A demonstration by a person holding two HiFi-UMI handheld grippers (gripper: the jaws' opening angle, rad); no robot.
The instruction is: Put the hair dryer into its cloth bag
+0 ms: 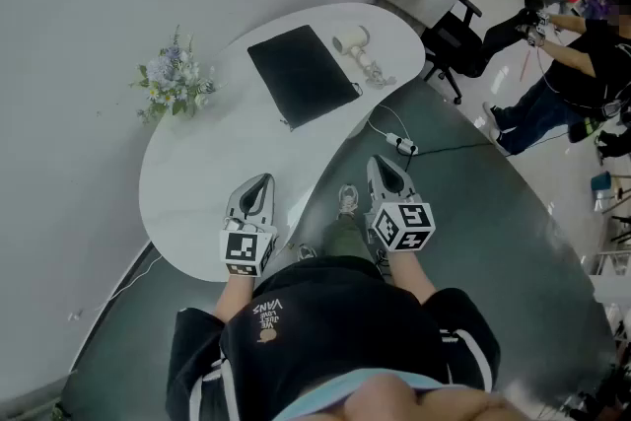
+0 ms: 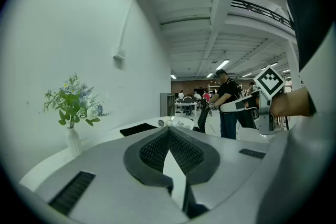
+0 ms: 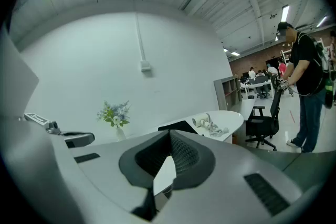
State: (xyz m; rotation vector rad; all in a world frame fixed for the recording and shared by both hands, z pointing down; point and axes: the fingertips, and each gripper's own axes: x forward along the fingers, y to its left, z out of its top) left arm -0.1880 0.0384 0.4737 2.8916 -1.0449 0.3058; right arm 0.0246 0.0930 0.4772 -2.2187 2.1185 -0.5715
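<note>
A white hair dryer (image 1: 352, 41) lies at the far right end of the curved white table (image 1: 197, 182), its coiled cord (image 1: 373, 71) beside it. The black cloth bag (image 1: 300, 73) lies flat just left of it. The dryer (image 3: 201, 121) and bag (image 3: 178, 127) also show far off in the right gripper view, and the bag (image 2: 138, 128) in the left gripper view. My left gripper (image 1: 258, 184) is shut and empty over the table's near edge. My right gripper (image 1: 383, 167) is shut and empty, off the table over the floor. Both are far from the dryer.
A vase of flowers (image 1: 174, 82) stands at the table's left side. A power strip with cable (image 1: 403, 145) lies on the floor near the right gripper. A black office chair (image 1: 458, 42) and a person (image 1: 562, 64) are at the far right.
</note>
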